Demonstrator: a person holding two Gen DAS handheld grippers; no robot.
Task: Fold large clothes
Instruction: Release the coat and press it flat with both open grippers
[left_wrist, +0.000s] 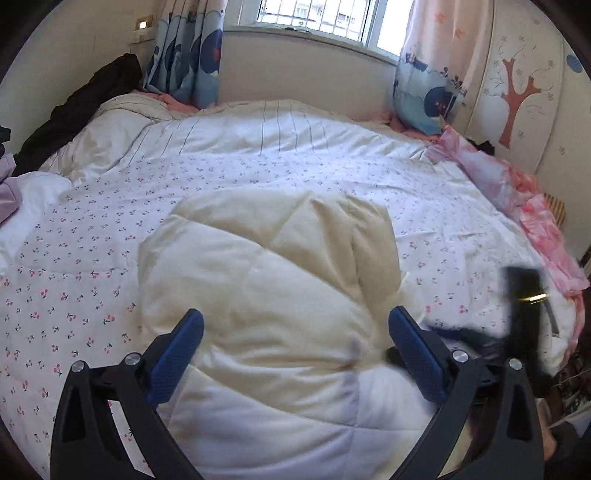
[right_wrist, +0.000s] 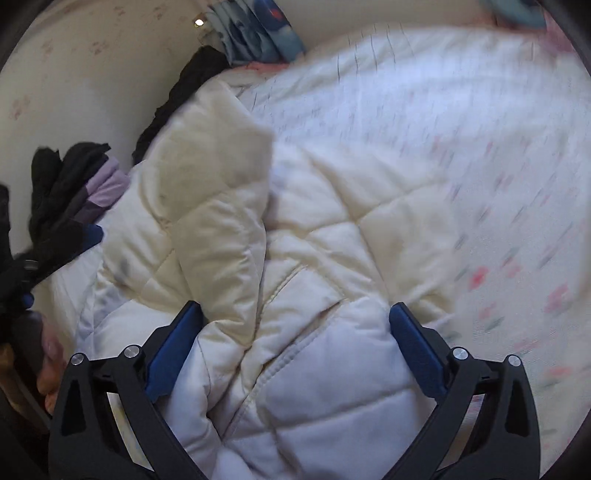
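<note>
We have the cream quilted puffer jacket (left_wrist: 266, 295) lying on the cherry-print bed quilt (left_wrist: 85, 280), partly folded, one sleeve (right_wrist: 218, 206) laid across at 11 o'clock; squaring remains, we judge. Our left claw (left_wrist: 295, 350) and right claw (right_wrist: 295, 347) both gape, gripping nothing. Curtains (left_wrist: 184, 51) flank the window at 12.

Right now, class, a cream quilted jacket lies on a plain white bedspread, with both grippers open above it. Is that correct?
One detail is wrong: the bedspread is not plain; the left wrist view shows small cherry prints. The cream quilted jacket does lie on it, left gripper and right gripper open.
</note>
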